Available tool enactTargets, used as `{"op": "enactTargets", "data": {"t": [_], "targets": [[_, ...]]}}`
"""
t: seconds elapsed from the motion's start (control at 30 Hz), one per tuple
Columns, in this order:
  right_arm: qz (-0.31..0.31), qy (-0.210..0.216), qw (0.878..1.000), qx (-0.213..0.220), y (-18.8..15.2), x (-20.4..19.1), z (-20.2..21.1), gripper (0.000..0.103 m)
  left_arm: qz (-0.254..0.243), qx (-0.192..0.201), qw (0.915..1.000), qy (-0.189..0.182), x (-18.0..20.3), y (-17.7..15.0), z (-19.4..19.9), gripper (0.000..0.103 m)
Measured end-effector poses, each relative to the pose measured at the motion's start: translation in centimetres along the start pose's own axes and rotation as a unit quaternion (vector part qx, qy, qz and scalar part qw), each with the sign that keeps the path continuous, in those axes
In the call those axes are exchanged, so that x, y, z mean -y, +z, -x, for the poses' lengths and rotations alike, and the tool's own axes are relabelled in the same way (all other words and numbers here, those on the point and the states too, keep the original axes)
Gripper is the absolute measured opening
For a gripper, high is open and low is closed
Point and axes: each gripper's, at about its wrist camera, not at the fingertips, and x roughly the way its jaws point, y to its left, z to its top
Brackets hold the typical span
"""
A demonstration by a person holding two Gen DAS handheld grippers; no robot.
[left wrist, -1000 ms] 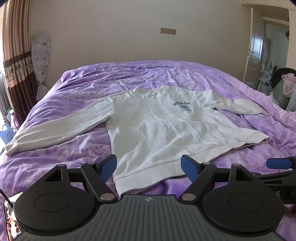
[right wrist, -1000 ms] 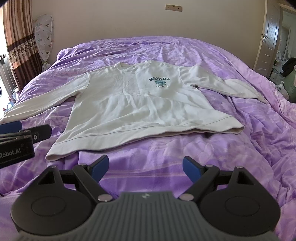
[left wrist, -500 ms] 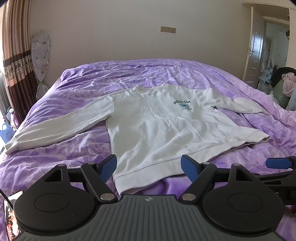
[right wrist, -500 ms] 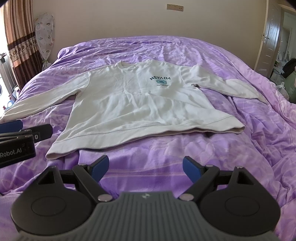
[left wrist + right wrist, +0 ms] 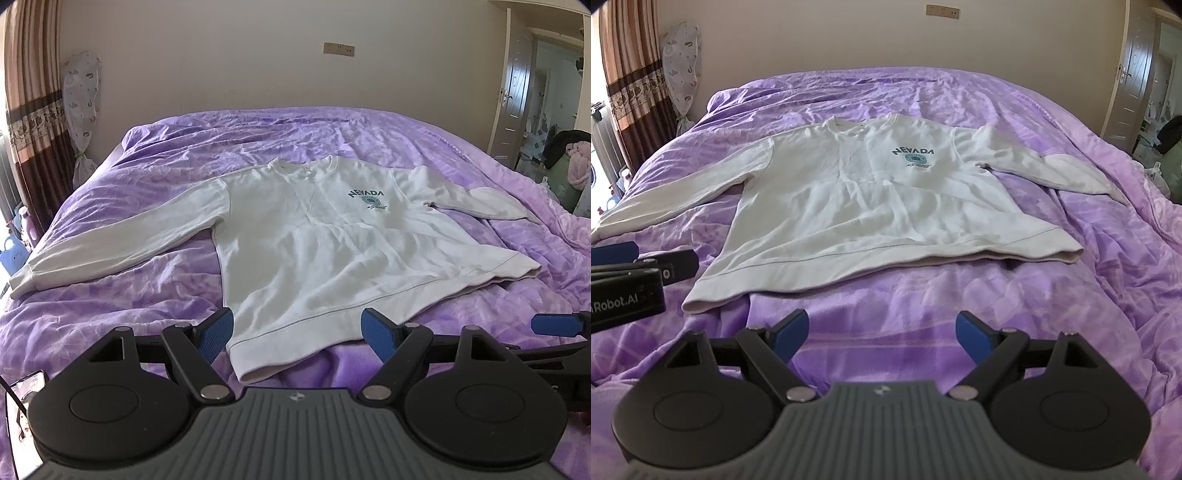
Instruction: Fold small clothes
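White sweatshirt (image 5: 332, 251) ×1, flat | purple bed (image 5: 960, 306) ×1 | left gripper (image 5: 297, 332), right gripper (image 5: 882, 330): fingers spread, empty

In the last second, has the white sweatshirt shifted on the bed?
No. The white sweatshirt lies spread flat on the purple bedspread, its hem and sleeves on the same creases as before.

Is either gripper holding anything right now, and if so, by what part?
Nothing is held. The left gripper and right gripper are both open, short of the white sweatshirt lying flat.
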Motion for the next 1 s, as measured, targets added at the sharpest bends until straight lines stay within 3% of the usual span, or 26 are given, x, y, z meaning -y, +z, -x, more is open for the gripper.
{"op": "enactTargets", "data": {"t": [1.0], "targets": [[0.003,0.002,1.000,-0.006,-0.27,-0.14,-0.67,0.083,0.002,-0.003,1.0000,0.000,-0.35,-0.12,-0.15,0.092]]}}
